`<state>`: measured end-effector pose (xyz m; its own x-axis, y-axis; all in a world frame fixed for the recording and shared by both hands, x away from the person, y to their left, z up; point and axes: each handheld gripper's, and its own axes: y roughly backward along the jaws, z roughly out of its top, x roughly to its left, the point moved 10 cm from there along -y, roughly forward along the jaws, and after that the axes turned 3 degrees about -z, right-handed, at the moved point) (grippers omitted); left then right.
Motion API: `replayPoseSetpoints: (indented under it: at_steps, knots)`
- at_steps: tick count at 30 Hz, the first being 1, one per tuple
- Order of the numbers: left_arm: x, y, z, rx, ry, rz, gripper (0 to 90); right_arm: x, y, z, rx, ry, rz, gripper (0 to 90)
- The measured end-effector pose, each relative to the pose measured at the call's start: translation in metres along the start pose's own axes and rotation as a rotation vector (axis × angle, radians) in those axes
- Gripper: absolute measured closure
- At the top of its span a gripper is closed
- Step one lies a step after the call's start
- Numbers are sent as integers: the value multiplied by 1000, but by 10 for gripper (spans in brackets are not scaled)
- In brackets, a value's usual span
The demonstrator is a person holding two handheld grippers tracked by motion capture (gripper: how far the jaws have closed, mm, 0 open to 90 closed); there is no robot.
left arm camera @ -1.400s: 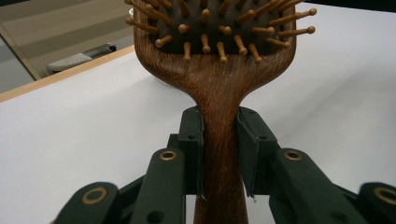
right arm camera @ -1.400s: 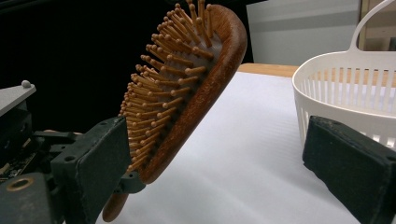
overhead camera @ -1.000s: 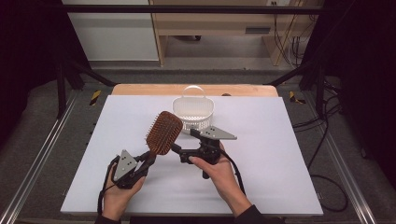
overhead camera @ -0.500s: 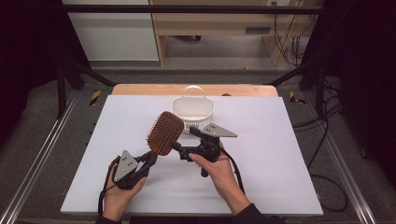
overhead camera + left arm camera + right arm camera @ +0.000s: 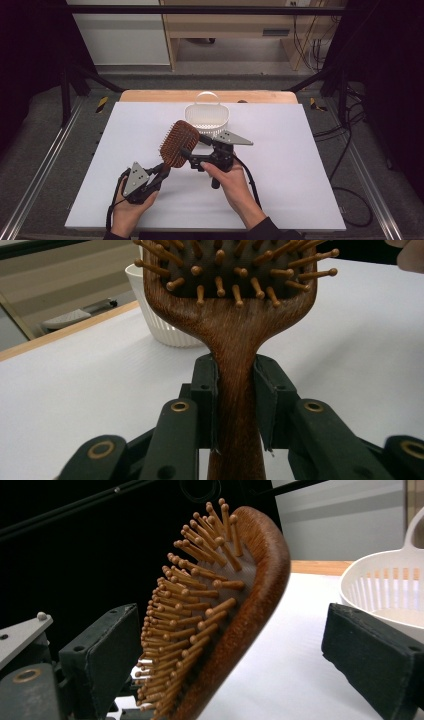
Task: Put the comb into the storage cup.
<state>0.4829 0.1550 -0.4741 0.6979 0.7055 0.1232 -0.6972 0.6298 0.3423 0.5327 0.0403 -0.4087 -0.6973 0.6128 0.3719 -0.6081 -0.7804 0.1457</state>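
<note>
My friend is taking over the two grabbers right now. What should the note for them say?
Left gripper: shut on the handle of the brown wooden paddle hairbrush with wooden bristles, holding it up off the white table.
Right gripper: open, jaws on either side of the brush head, not pressing; they have just been closing a little.
White slotted plastic basket with a handle: just behind the brush, nothing visible in it.
Done: brush lifted.
Left, probably: right gripper takes the head, left lets go, then the brush goes into the basket.

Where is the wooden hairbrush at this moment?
In the high view, the hairbrush is held up left of centre, handle in the left claw, head between the right claw's open jaws, just before the white basket.
</note>
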Motion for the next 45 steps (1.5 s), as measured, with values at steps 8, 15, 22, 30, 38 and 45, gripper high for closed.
replayPoseSetpoints:
  at_steps: [8,15,22,30,38,45]
  knots:
    - [-6,-1,2,-6,-15,-13,725,5,-2,6,-23,-35,28,140]
    - [-9,-2,3,-11,-27,-19,725,8,-2,11,-41,-49,38,200]
    - [-11,-2,4,-16,-30,-23,725,8,-2,16,-52,-75,48,250]
    - [-12,-3,4,-15,-32,-27,725,8,-1,19,-62,-86,59,329]
    - [-12,-3,4,-16,-30,-27,725,9,-1,20,-64,-95,73,360]
    - [-11,-2,4,-20,-25,-27,725,9,-1,20,-66,-106,77,384]
